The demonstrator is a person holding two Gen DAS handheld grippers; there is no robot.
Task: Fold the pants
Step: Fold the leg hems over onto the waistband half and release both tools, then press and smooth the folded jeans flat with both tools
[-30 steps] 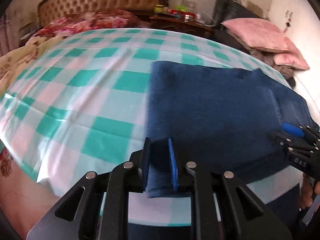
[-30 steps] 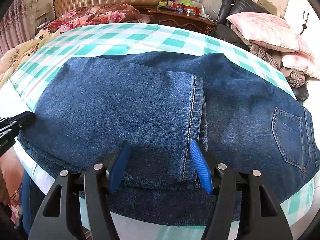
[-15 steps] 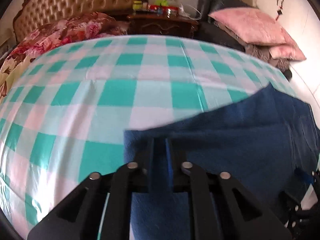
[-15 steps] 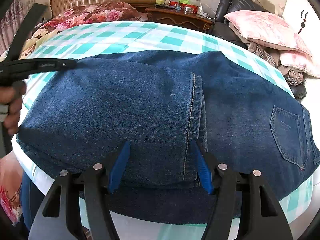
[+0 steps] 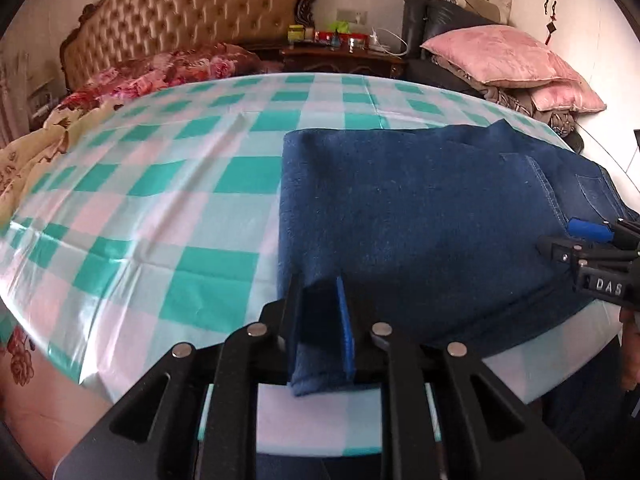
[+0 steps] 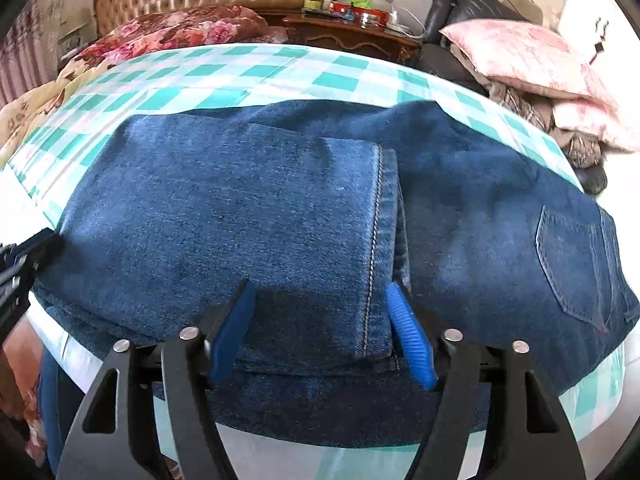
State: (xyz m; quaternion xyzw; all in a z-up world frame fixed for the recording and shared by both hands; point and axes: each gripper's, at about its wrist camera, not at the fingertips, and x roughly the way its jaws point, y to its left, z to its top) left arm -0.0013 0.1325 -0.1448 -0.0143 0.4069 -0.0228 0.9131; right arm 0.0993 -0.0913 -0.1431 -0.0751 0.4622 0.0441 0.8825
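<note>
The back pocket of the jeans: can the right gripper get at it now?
Probably yes. The back pocket lies face up with nothing on it, to the right of the right gripper, whose opening jaws straddle the folded hem of the jeans without pressing it.

Small jars and containers on the dark wooden nightstand [image 5: 340,54]: too small to identify. Near corner of the folded blue denim pants [image 5: 420,216]: partly hidden between the black left gripper [image 5: 320,320] fingers. Black right gripper [image 5: 592,256]: cut off at the left view's right edge. Pants' near edge: hidden behind gripper frames.
</note>
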